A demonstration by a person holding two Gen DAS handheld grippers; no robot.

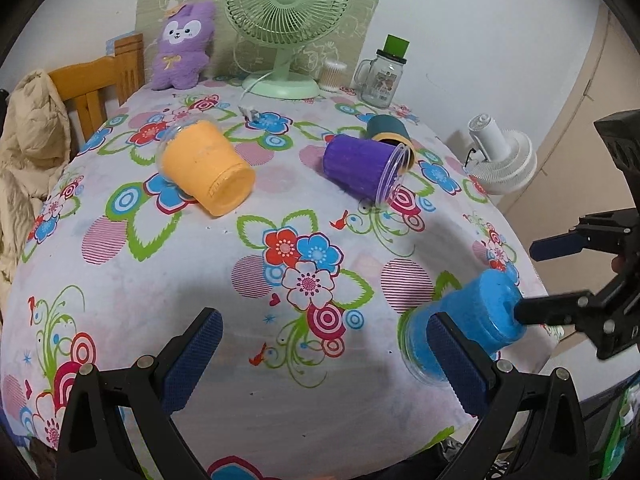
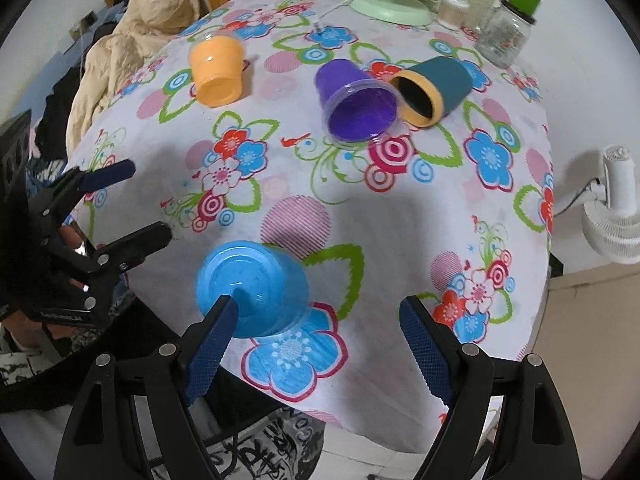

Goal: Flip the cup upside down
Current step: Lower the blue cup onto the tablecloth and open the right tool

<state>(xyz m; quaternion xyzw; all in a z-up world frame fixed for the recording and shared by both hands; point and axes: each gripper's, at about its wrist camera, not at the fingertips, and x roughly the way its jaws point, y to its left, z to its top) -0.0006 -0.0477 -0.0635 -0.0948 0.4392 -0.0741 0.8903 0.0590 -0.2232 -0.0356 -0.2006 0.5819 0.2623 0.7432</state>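
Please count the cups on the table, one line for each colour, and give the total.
Orange cup: 1
Purple cup: 1
Dark teal cup with a yellow rim: 1
Blue cup: 1
Total: 4 cups

I see the blue cup (image 2: 252, 288) standing upside down, flat base up and clear rim on the flowered cloth, low and left of centre in my right wrist view.

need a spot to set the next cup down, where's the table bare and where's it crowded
Bare cloth lies mid-table between the orange cup, purple cup and blue cup, and along the right edge nearest the white fan. Crowded: purple cup against the teal cup, and the back row around the glass jar.
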